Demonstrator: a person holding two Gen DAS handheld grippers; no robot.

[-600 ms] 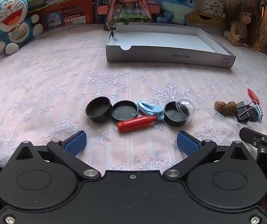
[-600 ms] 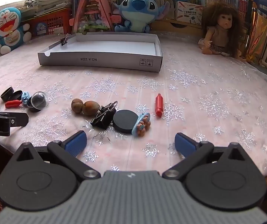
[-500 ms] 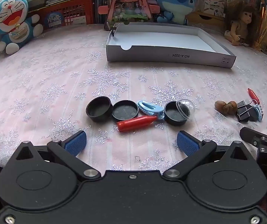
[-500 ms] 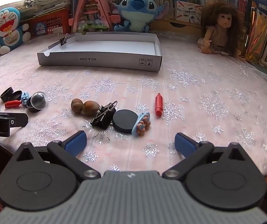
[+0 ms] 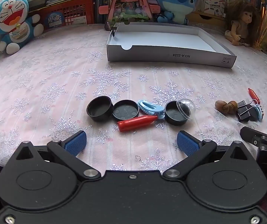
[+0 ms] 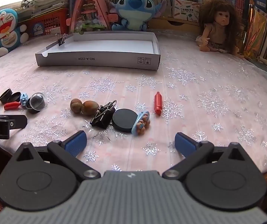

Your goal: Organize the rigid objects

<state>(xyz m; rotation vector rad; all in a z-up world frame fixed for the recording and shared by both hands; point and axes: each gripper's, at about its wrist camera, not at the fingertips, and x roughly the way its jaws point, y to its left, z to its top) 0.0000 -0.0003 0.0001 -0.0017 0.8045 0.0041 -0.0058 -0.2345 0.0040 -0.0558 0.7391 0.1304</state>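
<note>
My left gripper (image 5: 131, 141) is open, empty, just short of a row of small things: a black cup (image 5: 99, 108), a black lid (image 5: 126, 110), a light blue clip (image 5: 150, 108), a red crayon-like piece (image 5: 136, 123) and a black cup with a clear dome (image 5: 179, 112). My right gripper (image 6: 130, 142) is open and empty too, near a black binder clip (image 6: 103, 116), a black disc (image 6: 125, 119), a blue-and-tan clip (image 6: 141, 123), two acorns (image 6: 84, 106) and a red piece (image 6: 158, 102). A shallow white box (image 5: 170, 56) (image 6: 96, 59) lies beyond.
Plush toys, a doll (image 6: 216, 31), a red basket (image 5: 68, 16) and books line the back of the pink snowflake cloth (image 6: 199, 93). A small binder clip (image 6: 61, 39) is fixed on the box's left rim. The table edge shows at lower right in the right wrist view.
</note>
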